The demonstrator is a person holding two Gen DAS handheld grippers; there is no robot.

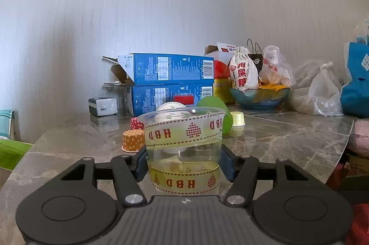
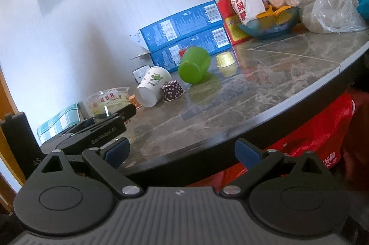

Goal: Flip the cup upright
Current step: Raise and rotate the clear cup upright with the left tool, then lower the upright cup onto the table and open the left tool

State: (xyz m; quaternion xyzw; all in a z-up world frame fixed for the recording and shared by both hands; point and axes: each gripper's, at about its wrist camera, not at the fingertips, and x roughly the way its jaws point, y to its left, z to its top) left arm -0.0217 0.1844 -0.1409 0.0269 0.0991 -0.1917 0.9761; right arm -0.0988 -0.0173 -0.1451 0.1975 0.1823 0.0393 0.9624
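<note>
My left gripper (image 1: 183, 163) is shut on a clear plastic cup (image 1: 184, 148) with a yellow "HBD" ribbon, held upright, mouth up, just above the marble table (image 1: 288, 143). The same cup (image 2: 108, 100) shows at the left in the right wrist view, with the left gripper's body under it. My right gripper (image 2: 182, 152) is open and empty, off the table's front edge. A green cup (image 2: 194, 65) and a white paper cup (image 2: 152, 85) lie on their sides mid-table.
Small cupcake liners stand upside down: orange (image 1: 133, 141), red dotted (image 1: 137, 123), dark dotted (image 2: 172, 91), gold (image 2: 226, 59). Two stacked blue boxes (image 1: 170, 81), a bowl with a cloth pouch (image 1: 260, 95) and plastic bags (image 1: 318, 92) line the back. A red bag (image 2: 311, 136) sits below the table edge.
</note>
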